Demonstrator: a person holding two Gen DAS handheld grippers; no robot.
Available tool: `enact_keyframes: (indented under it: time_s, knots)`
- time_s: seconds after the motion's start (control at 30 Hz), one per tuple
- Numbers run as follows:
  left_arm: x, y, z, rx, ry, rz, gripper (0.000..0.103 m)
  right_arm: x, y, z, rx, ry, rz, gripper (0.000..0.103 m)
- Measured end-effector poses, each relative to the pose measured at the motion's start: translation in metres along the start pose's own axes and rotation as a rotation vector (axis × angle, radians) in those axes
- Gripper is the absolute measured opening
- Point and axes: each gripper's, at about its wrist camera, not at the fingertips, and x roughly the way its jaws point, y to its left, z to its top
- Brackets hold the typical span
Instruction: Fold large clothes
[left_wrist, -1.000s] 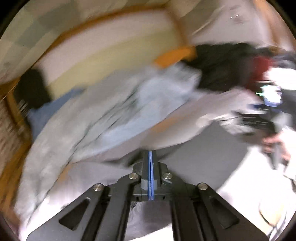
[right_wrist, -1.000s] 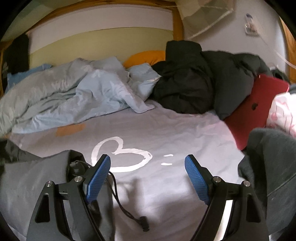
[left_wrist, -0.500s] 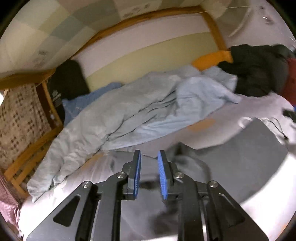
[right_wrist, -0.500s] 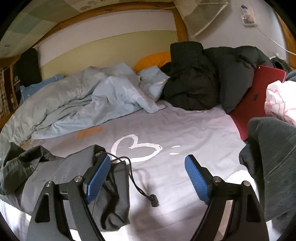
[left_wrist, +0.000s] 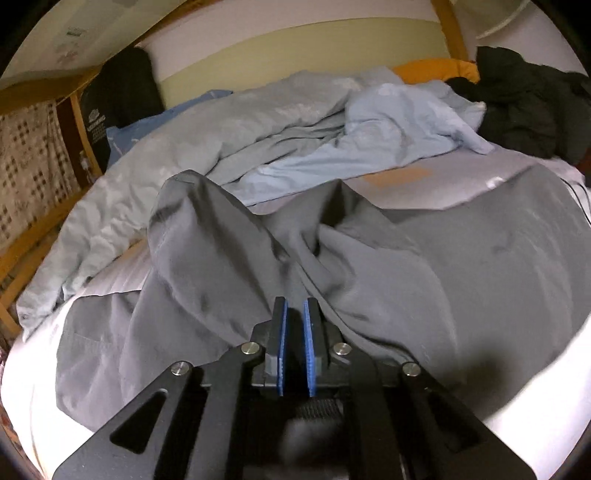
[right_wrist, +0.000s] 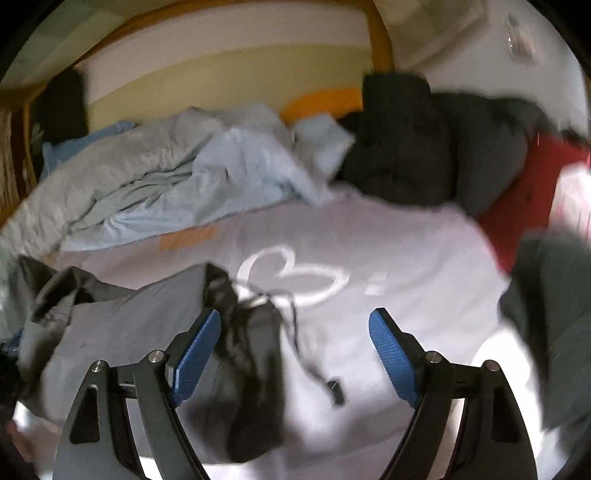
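A large dark grey garment (left_wrist: 369, 258) lies crumpled on the pale bedsheet (left_wrist: 424, 192), with one part peaked up at the left. My left gripper (left_wrist: 293, 314) is low over it, its jaws closing to a narrow gap with a fold of the grey fabric pinched between the blue pads. In the right wrist view the same garment (right_wrist: 129, 325) lies at the lower left, its dark bunched edge beside the left finger. My right gripper (right_wrist: 295, 317) stands open above the sheet, nothing between its fingers. A thin black cable (right_wrist: 299, 354) trails from the garment's edge.
A rumpled light blue duvet (left_wrist: 295, 122) fills the back of the bed. A black jacket (right_wrist: 406, 147), an orange pillow (right_wrist: 325, 101) and a red laptop (right_wrist: 524, 192) sit at the back right. Another dark garment (right_wrist: 546, 314) lies at the right. A wooden bed frame (left_wrist: 33, 229) runs along the left.
My left gripper has dropped onto the grey garment, opened slightly on the way and closed on a fold. The right gripper shifted a little, still open.
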Motion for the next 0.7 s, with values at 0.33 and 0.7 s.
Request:
enact_keyframes:
  time_s: [0.33,0.7]
  knots:
    - [-0.014,-0.018,-0.018,0.106,-0.015,0.047,0.007,-0.003,-0.001,0.006,-0.012,-0.018,-0.056,0.084]
    - [-0.051,-0.02,0.002,0.161,-0.142,0.039,0.022,-0.063,0.041,-0.011,-0.216,-0.111,0.07,0.084]
